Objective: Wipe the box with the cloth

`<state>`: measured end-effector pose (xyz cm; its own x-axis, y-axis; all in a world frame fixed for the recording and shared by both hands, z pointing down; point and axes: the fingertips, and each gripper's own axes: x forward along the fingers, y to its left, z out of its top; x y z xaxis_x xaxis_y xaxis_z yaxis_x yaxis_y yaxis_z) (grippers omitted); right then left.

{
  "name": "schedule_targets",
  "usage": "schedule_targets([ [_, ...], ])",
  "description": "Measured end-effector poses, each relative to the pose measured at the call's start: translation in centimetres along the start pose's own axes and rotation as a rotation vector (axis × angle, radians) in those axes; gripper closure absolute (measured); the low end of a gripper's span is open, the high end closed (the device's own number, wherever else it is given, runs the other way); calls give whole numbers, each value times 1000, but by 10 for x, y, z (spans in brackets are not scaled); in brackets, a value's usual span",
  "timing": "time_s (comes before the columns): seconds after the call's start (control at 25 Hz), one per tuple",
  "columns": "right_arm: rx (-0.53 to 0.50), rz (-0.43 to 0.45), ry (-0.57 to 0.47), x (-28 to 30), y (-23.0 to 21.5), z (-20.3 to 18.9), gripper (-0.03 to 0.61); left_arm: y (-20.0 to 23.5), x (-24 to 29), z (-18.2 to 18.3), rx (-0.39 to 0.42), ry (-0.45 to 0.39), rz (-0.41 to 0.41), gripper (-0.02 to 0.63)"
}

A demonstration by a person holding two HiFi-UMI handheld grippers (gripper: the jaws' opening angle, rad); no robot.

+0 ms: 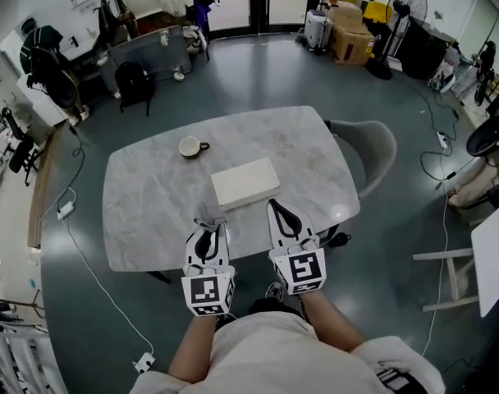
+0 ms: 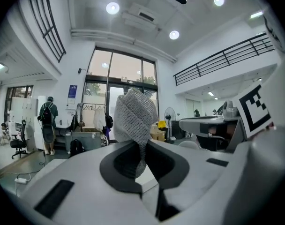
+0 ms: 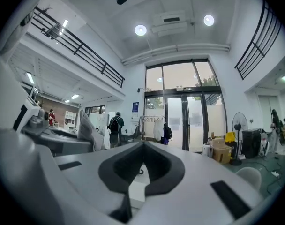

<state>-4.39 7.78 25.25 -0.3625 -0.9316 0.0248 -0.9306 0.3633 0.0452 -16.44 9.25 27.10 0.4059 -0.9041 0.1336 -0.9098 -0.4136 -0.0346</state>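
The left gripper (image 2: pixel 142 159) pinches a grey cloth (image 2: pixel 135 118) — a bunched wad of open, waffle-like knit that rises from the jaws as a soft folded crest — while the right gripper (image 3: pixel 142 159) is pressed together on nothing. In the head view both hang at lower centre of the frame, over the near edge of the table (image 1: pixel 151 203). The box (image 1: pixel 245 182) lies flat just beyond their tips, at the centre of the tabletop. To wipe well, I would lower the loose crest first so fabric, not jaw tips, meets the lid, then draw long overlapping strokes along its length. The box looks pale, matte, thin and light — likely to skate on the smooth marbled top, so the empty gripper could steady an edge. A mug (image 1: pixel 190 147) stands upper left of the box, well apart.
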Motion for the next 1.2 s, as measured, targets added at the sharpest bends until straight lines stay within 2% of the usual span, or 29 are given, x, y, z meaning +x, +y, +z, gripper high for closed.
schedule_targets([
  [0.08,-16,-9,-26,-6,12,12,554,8,-12,7,-7,-29,-2,574],
  [0.28,27,-22,-58,-22,34,34,554,20,-38,19,-27,-59,-19,574],
  [0.44,-10,-41,-55,-36,44,37,554,17,-49,17,-51,-71,-39,574],
  [0.8,1,-77,-51,-52,57,39,554,31,-71,18,-57,-76,-47,574],
  [1.2,12,-65,-56,-54,69,44,554,27,-78,27,-7,-101,-81,574],
])
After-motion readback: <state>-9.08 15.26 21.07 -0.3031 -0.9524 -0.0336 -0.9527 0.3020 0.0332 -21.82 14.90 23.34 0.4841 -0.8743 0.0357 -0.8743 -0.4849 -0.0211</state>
